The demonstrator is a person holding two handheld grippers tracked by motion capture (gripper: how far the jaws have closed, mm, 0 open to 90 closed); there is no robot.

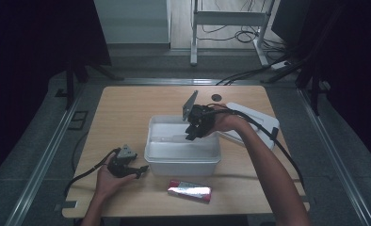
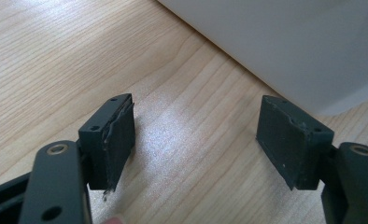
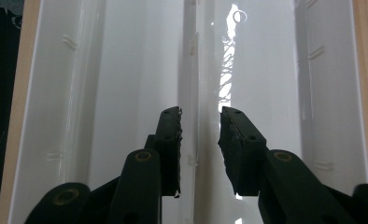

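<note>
- A person sits at a wooden tabletop (image 1: 127,108) with a gripper in each hand; a white plastic bin (image 1: 182,148) stands in the middle
- The right gripper (image 1: 195,132) reaches down into the bin from its far side; in the right gripper view its fingers (image 3: 170,140) stand narrow, part closed, with a thin upright white divider (image 3: 191,93) rising in the gap between them
- Whether the pads already press on the divider cannot be told; it looks just inside the gap, closer to the left finger
- The left gripper (image 1: 135,172) rests on the tabletop just left of the bin's near corner; its fingers (image 2: 112,140) stand wide with only bare wood between them
- A red and silver packet (image 1: 189,190) lies on the tabletop in front of the bin, well apart from both sets of fingers; a white lid (image 1: 254,125) lies behind the right hand
- Judgement: the step in hand is gripping the divider; to do it well, centre the thin wall between the pads, close squarely on its flat faces, then lift straight up so it does not bind in the bin's slots
</note>
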